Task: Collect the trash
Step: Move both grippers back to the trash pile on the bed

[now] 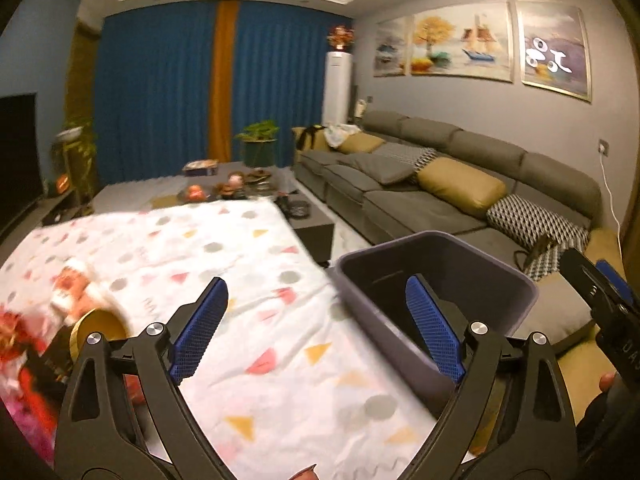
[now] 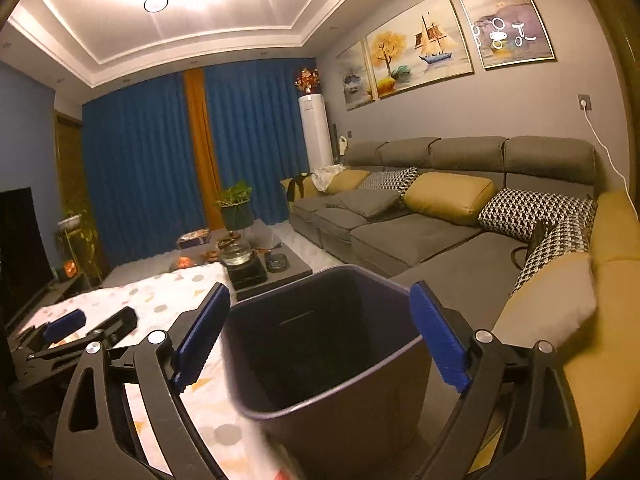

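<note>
Dark bin [image 2: 320, 344] stands just off the right edge of the patterned tablecloth [image 1: 240, 272], its interior too dark to read. Left gripper [image 1: 316, 320] and right gripper [image 2: 320, 320]: jaws spread, nothing gripped.

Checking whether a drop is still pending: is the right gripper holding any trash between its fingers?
No. The right gripper stands wide open, with only the dark bin seen beyond its fingers.

No legible txt anywhere; white marks on rightmost wall painting [image 1: 554, 50] too unclear to read.
</note>
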Demonstrator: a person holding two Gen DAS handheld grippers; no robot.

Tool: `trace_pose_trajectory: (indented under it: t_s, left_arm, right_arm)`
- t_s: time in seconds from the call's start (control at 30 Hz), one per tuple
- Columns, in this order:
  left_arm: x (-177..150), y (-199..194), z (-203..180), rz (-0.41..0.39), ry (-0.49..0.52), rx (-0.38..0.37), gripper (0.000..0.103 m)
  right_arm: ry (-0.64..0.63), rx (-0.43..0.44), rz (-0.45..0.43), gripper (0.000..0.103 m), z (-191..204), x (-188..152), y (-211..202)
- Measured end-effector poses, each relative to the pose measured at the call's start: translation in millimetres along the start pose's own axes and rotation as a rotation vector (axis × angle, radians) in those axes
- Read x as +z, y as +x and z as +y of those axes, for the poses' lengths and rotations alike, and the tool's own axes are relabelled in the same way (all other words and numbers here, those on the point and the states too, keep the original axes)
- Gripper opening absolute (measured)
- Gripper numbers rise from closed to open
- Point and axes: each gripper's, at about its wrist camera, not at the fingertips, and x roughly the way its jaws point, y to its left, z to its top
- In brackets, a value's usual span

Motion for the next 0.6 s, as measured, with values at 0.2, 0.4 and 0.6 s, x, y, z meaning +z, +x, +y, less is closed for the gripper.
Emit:
trace_pose_trajectory:
  t_s: [0.2, 0.4, 0.6]
  left_arm:
    - [-15, -48, 37, -0.029, -0.039, 0.073, 0.089]
    - [-35, -94, 68, -0.06, -0.036, 0.13, 0.089]
    - [-60, -136, 121, -0.071, -0.077, 0.227, 0.089]
  right_arm:
    - [-0.024, 0.067, 0.001, 0.088, 24, -13, -27]
    - [-0.063, 0.147, 0.035, 0.088, 61, -32, -44]
    - [-0.104, 0.252, 0.098, 0.088, 109, -57, -56]
